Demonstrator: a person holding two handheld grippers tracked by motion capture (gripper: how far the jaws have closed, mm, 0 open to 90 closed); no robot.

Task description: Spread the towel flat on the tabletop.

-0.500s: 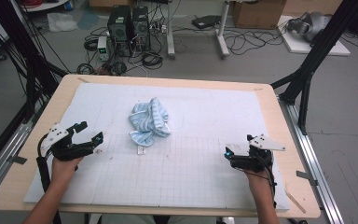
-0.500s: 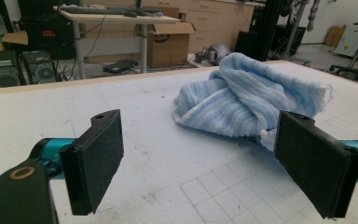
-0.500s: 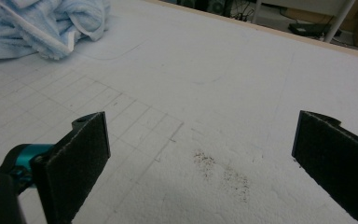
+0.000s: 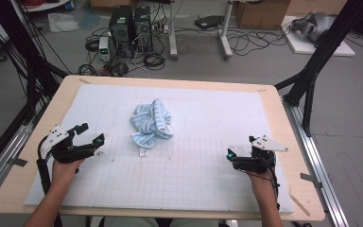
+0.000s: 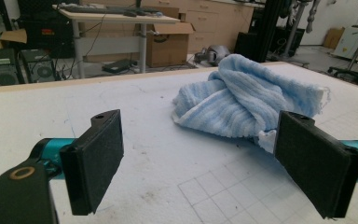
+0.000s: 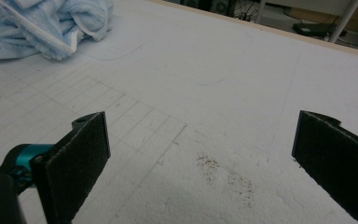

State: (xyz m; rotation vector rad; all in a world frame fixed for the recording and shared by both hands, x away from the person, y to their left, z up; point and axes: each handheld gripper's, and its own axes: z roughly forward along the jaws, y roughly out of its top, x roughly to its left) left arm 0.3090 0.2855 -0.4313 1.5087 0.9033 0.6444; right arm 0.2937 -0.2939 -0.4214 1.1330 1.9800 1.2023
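Crumpled light-blue striped terry towel (image 4: 151, 124) is seen at 12 o'clock of the white gridded mat (image 4: 194, 179), untouched. Nothing changed since before: left gripper (image 4: 90, 133) and right gripper (image 4: 230, 155) stay spread, empty; grasp not begun.

We find no readable text, label, brand, number or sign; the small white tag at the towel's (image 4: 150, 124) edge is too small to read.

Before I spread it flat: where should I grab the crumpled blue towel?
Probably the loose white-edged corner of the towel at its near left. It sticks out low onto the white mat, so the open left gripper, already facing it, can slide in along the mat.
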